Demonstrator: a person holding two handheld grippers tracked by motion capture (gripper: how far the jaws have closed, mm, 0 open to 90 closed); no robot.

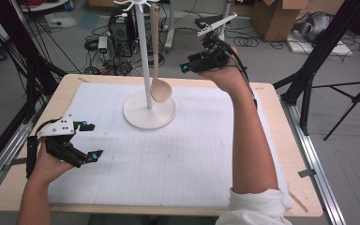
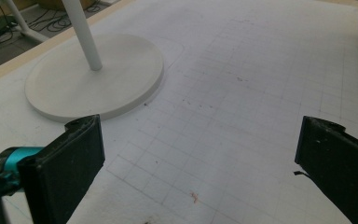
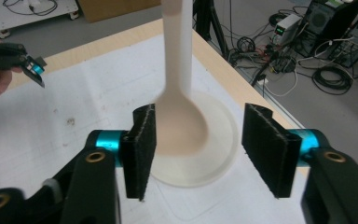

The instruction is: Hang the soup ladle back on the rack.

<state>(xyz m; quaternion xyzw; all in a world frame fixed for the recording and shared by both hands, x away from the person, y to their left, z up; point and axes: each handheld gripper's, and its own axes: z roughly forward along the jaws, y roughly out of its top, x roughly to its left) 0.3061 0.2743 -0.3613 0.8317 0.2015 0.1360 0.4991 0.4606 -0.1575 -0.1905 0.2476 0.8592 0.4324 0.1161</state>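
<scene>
A white stand (image 1: 140, 121) with a round base and a thin pole (image 1: 145, 56) rises at the back middle of the table. A pale wooden spoon (image 1: 161, 90) hangs from a hook at its top, bowl down beside the pole. My right gripper (image 1: 186, 67) is held high, just right of the spoon, and points at it. In the right gripper view the spoon (image 3: 182, 126) hangs a little beyond the open gripper (image 3: 196, 149), and neither pad touches it. My left gripper (image 1: 93, 140) rests low at the table's left, open and empty (image 2: 198, 154), facing the stand's base (image 2: 98, 79).
A white gridded sheet (image 1: 178, 159) covers most of the wooden table (image 1: 290, 154). Beyond the far edge the floor holds cables, computer cases (image 1: 122, 28) and cardboard boxes (image 1: 276, 16). Black frame legs and a tripod (image 1: 351, 98) stand to the right.
</scene>
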